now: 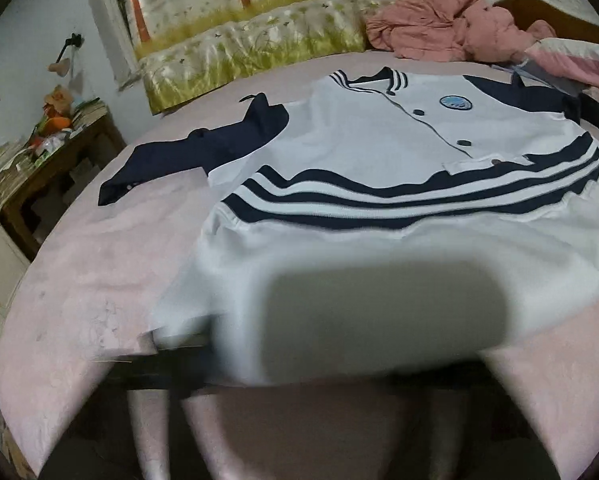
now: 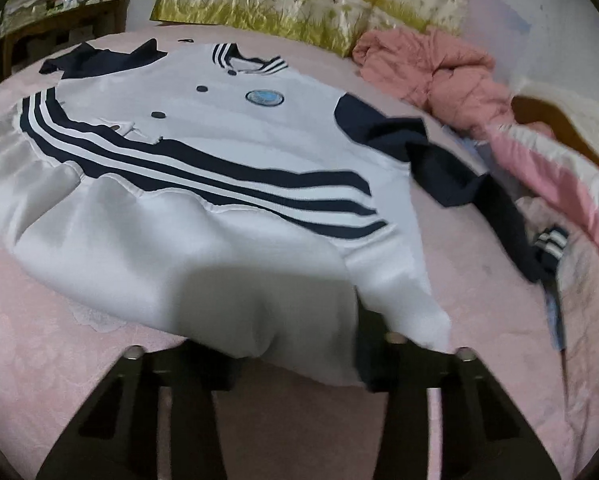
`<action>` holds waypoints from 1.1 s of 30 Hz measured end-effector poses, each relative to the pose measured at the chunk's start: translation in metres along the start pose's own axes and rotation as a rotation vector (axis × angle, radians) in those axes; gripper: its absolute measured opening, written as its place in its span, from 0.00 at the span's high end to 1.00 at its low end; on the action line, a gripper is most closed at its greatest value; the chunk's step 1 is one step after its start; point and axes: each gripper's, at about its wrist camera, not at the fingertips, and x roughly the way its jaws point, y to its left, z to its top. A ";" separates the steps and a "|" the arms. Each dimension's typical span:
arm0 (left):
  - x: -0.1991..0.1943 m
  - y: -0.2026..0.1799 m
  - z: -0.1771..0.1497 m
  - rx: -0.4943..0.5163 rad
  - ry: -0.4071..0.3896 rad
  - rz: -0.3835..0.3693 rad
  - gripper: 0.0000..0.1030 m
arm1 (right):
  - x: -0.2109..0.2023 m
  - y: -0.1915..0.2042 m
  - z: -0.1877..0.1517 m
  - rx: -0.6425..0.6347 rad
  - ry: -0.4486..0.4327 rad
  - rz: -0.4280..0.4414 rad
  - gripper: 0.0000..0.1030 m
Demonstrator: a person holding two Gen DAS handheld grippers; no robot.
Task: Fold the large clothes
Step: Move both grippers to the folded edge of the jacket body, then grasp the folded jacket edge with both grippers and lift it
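You have a bed [image 1: 79, 264] covered in a pink sheet. On it lies a white jacket [image 1: 379, 140] with navy sleeves and stripes, spread flat, front up. Behind it sit a crumpled pink garment [image 1: 439, 24] and a yellow-green floral pillow [image 1: 251, 52]

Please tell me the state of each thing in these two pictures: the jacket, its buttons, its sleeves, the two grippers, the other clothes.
White jacket: spread flat, front up, near hem lifted.
Buttons: fastened.
Navy sleeves: lying out to the sides, crumpled.
Left gripper: closed on the hem.
Right gripper: closed on the hem.
Pink garment: unfolded, in a heap.
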 end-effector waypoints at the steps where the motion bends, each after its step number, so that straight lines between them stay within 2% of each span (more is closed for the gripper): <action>1: -0.004 0.001 -0.001 -0.001 -0.014 0.000 0.68 | -0.003 0.004 -0.001 -0.006 -0.008 -0.003 0.76; 4: -0.024 -0.002 -0.005 0.011 -0.037 0.024 0.74 | -0.016 0.016 -0.007 -0.046 -0.039 -0.032 0.80; 8: -0.064 0.006 -0.030 -0.016 -0.003 -0.042 0.75 | -0.047 0.024 -0.031 -0.115 -0.023 -0.001 0.81; 11: -0.094 0.012 -0.059 -0.037 0.037 -0.106 0.75 | -0.081 0.020 -0.053 -0.077 -0.027 0.046 0.81; 14: -0.112 0.010 -0.081 -0.010 0.075 -0.131 0.73 | -0.111 0.019 -0.083 -0.028 0.009 0.115 0.80; 16: -0.114 0.010 -0.086 -0.019 0.093 -0.134 0.68 | -0.119 0.022 -0.092 -0.034 0.025 0.110 0.79; 18: -0.112 0.014 -0.080 -0.053 0.098 -0.131 0.57 | -0.119 0.022 -0.090 -0.028 0.034 0.101 0.78; 20: -0.110 0.020 -0.075 -0.098 0.102 -0.110 0.44 | -0.117 0.015 -0.081 0.008 0.028 0.104 0.71; 21: -0.111 0.022 -0.072 -0.112 0.093 -0.114 0.42 | -0.118 0.012 -0.078 0.022 0.026 0.107 0.70; 22: -0.112 0.024 -0.067 -0.115 0.084 -0.124 0.42 | -0.118 0.008 -0.073 0.032 0.021 0.104 0.66; 25: -0.111 0.029 -0.043 -0.088 0.055 -0.136 0.42 | -0.124 0.002 -0.055 0.006 -0.002 0.108 0.66; 28: -0.101 0.033 -0.005 -0.060 0.035 -0.162 0.54 | -0.123 -0.005 -0.021 -0.033 -0.047 0.100 0.66; 31: -0.079 0.040 0.032 -0.084 0.045 -0.157 0.54 | -0.102 -0.017 0.019 -0.007 -0.057 0.112 0.70; 33: -0.050 0.043 0.057 -0.087 0.082 -0.141 0.54 | -0.072 -0.027 0.044 0.034 -0.022 0.141 0.73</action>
